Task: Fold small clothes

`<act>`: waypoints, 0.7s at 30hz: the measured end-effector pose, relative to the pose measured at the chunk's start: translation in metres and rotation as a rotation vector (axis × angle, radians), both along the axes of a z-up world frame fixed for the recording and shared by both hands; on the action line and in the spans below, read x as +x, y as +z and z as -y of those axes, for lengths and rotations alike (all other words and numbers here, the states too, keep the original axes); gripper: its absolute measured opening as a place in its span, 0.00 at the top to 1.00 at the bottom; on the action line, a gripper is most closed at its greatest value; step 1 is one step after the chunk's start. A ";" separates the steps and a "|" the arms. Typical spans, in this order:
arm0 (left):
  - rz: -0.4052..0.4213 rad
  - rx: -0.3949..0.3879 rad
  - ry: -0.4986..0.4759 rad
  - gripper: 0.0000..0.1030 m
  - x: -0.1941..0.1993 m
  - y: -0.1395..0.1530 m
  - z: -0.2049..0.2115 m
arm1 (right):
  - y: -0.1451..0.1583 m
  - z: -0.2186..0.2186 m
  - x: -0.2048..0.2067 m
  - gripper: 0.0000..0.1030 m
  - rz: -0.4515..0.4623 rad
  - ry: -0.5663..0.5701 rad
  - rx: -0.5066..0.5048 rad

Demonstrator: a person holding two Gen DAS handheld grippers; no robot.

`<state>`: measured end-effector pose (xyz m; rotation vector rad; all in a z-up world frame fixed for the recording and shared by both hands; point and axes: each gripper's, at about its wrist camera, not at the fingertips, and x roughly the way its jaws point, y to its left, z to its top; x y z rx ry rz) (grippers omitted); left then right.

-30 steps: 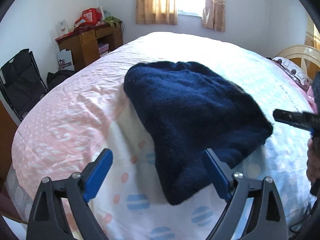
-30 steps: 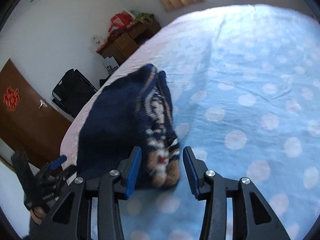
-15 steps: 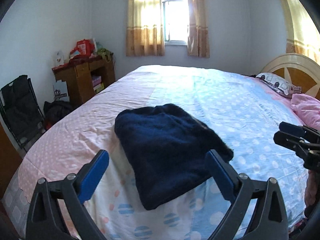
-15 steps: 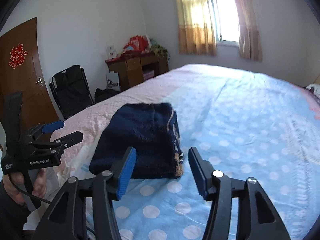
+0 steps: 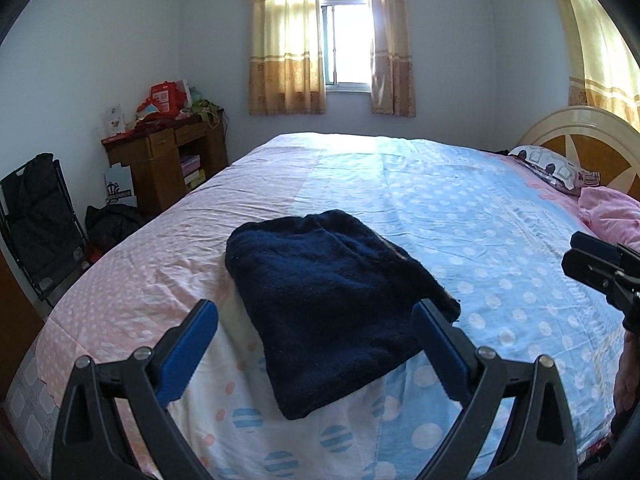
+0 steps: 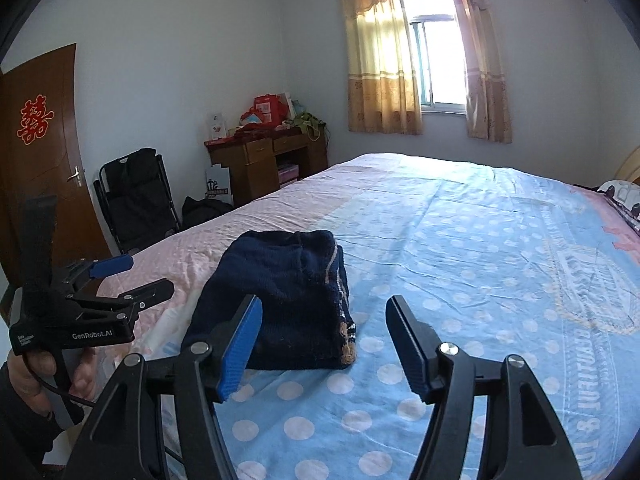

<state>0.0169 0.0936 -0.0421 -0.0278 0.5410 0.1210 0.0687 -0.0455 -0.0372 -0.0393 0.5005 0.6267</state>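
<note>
With both tools backed off and clear of the cloth, the dark-blue garment [image 5: 336, 304] lay folded in a compact block on the bed [image 5: 480, 216], near the bed's close edge, about where the pink part of the cover meets the blue. Left tool [image 5: 316, 336] stood wide open, nothing between its pads; the garment sat straight ahead of it and slightly right, long axis running from near-right to far-left in that view. Right tool [image 6: 324, 340] had just been opening, jaws at a middling gap with nothing clamped; the garment [image 6: 280, 300] lay ahead and left of it, the patterned edge facing right. Neither tool touched the fabric. Judgement: the left tool looked marginally nearer, pointing along the block's length; the right faced the patterned side. The fold looked finished, so the next move was probably a tidy-up or a new item, though no other small garment showed clearly.
</note>
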 end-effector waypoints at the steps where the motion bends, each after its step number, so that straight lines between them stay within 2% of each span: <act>1: -0.001 -0.001 0.001 0.03 0.000 0.000 0.000 | 0.000 0.000 0.000 0.37 -0.001 0.000 0.000; 17: -0.013 0.003 -0.005 0.02 0.002 -0.004 -0.001 | -0.001 -0.001 -0.004 0.36 -0.002 0.003 -0.003; 21: -0.030 0.013 -0.007 0.02 0.004 -0.006 -0.001 | 0.001 0.001 -0.008 0.36 0.023 -0.008 0.010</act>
